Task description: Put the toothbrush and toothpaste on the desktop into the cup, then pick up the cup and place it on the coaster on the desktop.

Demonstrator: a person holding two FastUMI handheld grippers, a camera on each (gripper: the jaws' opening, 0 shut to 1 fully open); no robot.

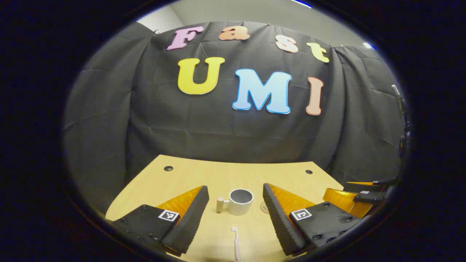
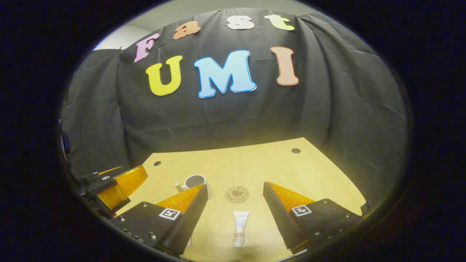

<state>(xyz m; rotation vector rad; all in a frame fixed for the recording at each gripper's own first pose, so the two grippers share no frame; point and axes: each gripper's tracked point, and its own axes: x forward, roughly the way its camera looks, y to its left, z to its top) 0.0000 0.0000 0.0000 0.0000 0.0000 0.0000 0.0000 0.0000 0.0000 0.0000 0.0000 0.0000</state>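
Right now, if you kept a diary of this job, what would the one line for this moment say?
stage: start, nothing grasped | left gripper: open over toothbrush | right gripper: open over toothpaste | cup: empty, on desk | coaster: bare

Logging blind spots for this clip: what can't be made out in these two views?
- Toothbrush, left gripper view: its lower end is cut off by the bottom edge.
- Coaster, left gripper view: mostly hidden behind a finger.
- Cup, right gripper view: lower half behind a finger.
- Toothpaste: print too small.

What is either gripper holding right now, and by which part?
Nothing is held. The left gripper and right gripper are both open; the toothbrush and toothpaste lie on the desk between their fingers.
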